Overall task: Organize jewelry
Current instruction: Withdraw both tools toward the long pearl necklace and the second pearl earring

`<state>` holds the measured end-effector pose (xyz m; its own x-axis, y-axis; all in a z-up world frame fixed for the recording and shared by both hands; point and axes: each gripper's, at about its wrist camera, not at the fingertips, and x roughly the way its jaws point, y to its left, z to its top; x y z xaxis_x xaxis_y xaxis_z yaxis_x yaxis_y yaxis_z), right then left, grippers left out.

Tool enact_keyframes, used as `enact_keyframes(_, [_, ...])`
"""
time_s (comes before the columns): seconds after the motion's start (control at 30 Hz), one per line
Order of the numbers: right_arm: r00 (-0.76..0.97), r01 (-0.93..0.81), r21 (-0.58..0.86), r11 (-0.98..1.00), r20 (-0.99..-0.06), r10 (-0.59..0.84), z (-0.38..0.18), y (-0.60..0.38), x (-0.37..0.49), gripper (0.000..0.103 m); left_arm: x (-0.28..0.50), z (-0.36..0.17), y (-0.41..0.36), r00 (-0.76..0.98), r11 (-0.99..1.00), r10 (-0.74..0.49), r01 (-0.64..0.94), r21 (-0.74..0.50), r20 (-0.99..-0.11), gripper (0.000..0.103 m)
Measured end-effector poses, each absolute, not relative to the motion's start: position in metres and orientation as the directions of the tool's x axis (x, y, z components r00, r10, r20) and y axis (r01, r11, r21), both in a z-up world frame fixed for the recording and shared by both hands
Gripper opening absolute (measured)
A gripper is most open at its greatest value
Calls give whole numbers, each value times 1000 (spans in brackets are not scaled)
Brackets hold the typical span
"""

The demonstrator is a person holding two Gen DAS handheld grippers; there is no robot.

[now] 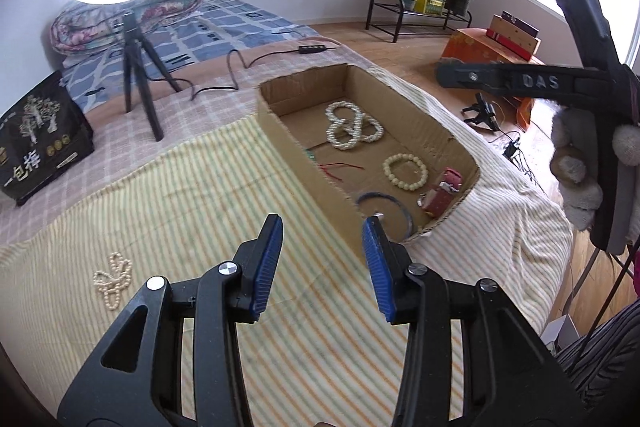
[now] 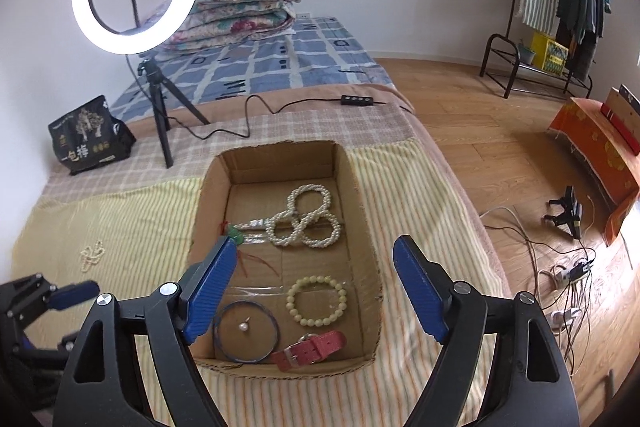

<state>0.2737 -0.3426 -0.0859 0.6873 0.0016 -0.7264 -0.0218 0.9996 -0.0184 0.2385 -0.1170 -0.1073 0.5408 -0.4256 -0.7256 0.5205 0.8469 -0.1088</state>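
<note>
A cardboard box [image 2: 360, 211] on the striped bedspread holds a white pearl necklace [image 2: 308, 223], a cream bead bracelet [image 2: 317, 301], a blue bangle [image 2: 245, 331] with a small pearl earring [image 2: 243, 326] inside it, a red watch strap [image 2: 310, 347] and a red cord with a green pendant [image 2: 236, 235]. The box [image 1: 312, 183] also shows in the left wrist view. A small pearl string [image 1: 113, 277] lies loose on the bedspread, left of my left gripper [image 1: 322, 265], which is open and empty. My right gripper [image 2: 314, 291] is open and empty above the box's near end.
A ring light on a tripod [image 2: 158, 107] stands behind the box, with its cable and controller [image 2: 357, 101]. A black bag [image 2: 90, 137] sits at the far left. The bed's right edge drops to a wood floor with cables [image 2: 560, 267].
</note>
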Motion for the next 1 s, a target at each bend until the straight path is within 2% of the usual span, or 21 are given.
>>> enact_keyframes(0.23, [673, -56, -32, 998, -740, 14, -85, -318, 265, 80, 250, -100, -64, 583, 895, -380, 428, -126, -718, 42])
enact_keyframes(0.7, [623, -287, 18, 958, -756, 201, -97, -226, 237, 80, 284, -103, 45, 611, 960, -262, 245, -136, -747, 42])
enact_keyframes(0.83, [588, -320, 55, 946, -771, 244, -109, -205, 233, 80, 288, -110, 64, 597, 967, -241, 212, -140, -765, 55])
enact_keyframes(1.0, [547, -351, 87, 932, -789, 280, -127, -184, 227, 80, 297, -123, 77, 555, 969, -237, 192, -155, -798, 55])
